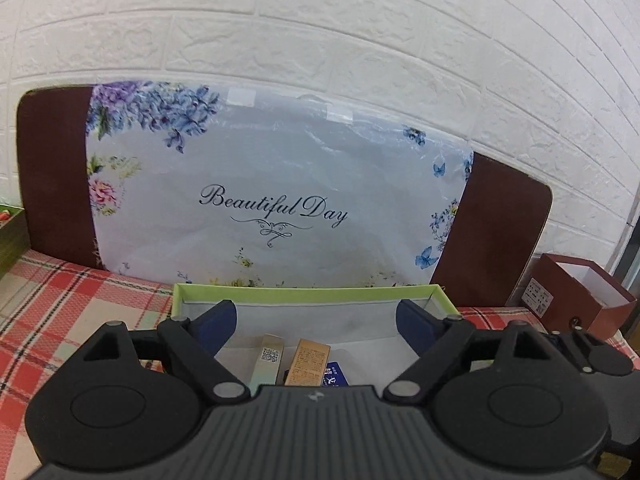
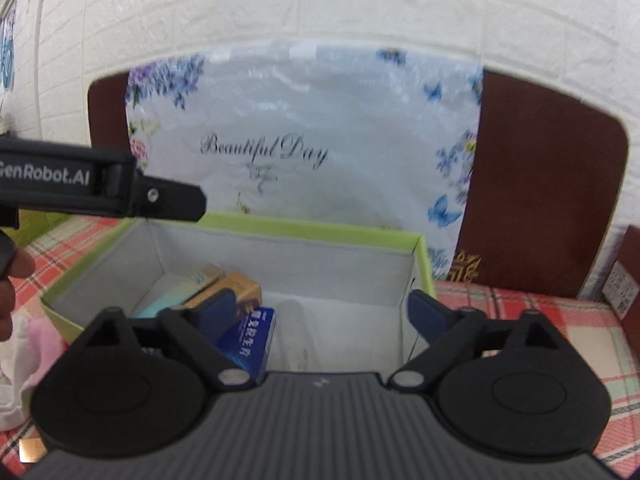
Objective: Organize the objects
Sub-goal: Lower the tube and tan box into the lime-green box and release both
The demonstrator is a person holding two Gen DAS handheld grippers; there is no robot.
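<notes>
Hovering over the green-rimmed box point(image 2: 224, 226) with both tools empty: left gripper point(image 1: 316, 316) has its jaws spread wide with nothing between them, right gripper point(image 2: 324, 314) likewise wide apart and bare

Box sits on the plaid cloth point(image 1: 60, 304), back edge near the floral "Beautiful Day" bag point(image 1: 276, 184). Already inside, packed toward the left end: a pale carton with a QR code point(image 1: 270, 358), a tan carton point(image 1: 308, 362) just beside it, and a blue carton point(image 2: 252, 340) lying in front of them. Right half of the box floor looks bare

My read: we're between placements, next item still to fetch. Loose candidates I can see are the pink and white cloth point(image 2: 24, 356) just outside the box's left wall, and a dark red open box point(image 1: 576, 296) off to the right, well apart

To do it well:
- lift clear of the rim before swinging out, left tool's body hangs low over the near wall
- keep the two tools apart, they sit close over the same box
- grab the cloth at a bunched fold, it will sag
- drop new items into the free right side, not on the cartons
- release low so nothing tips the cartons
</notes>
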